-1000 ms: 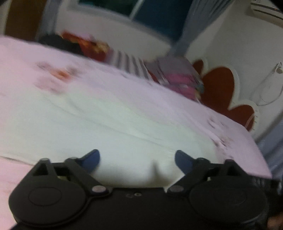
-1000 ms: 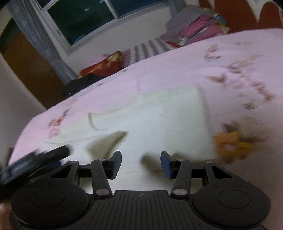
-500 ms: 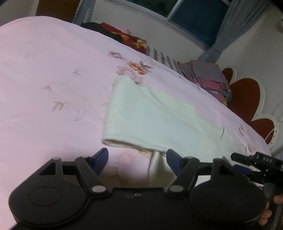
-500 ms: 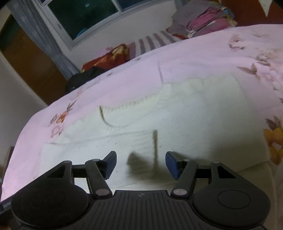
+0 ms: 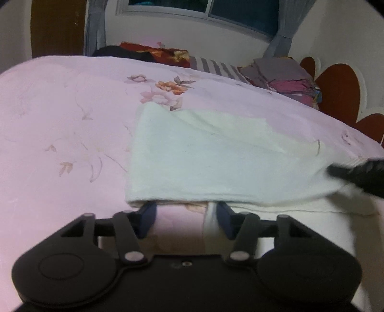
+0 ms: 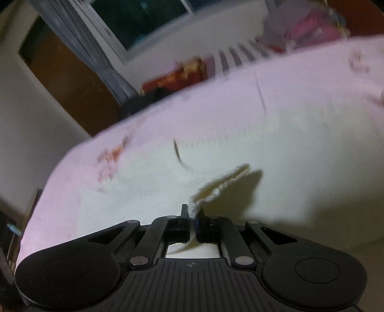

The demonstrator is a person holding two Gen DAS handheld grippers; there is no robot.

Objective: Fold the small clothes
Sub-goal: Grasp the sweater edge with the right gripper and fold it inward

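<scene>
A small pale cream garment [image 5: 216, 163] lies flat on the pink flowered bed sheet [image 5: 60, 124]. My left gripper [image 5: 186, 217] is open, its blue fingertips at the garment's near hem, one on each side of a fold edge. My right gripper [image 6: 192, 216] is shut on the garment's ribbed edge [image 6: 220, 184] and lifts it a little off the rest of the cloth [image 6: 288, 168]. The right gripper also shows as a dark blur at the right edge of the left wrist view [image 5: 357, 175].
A stack of folded clothes [image 5: 285, 79] sits at the far right of the bed by a red heart-shaped headboard [image 5: 340, 91]. Striped and red fabrics [image 5: 172, 55] lie along the far edge under the window [image 5: 204, 9]. A brown door [image 6: 69, 84] stands at left.
My right gripper has closed on the garment's ribbed edge and raised it. My left gripper has moved in to the garment's near hem and narrowed its opening a little.
</scene>
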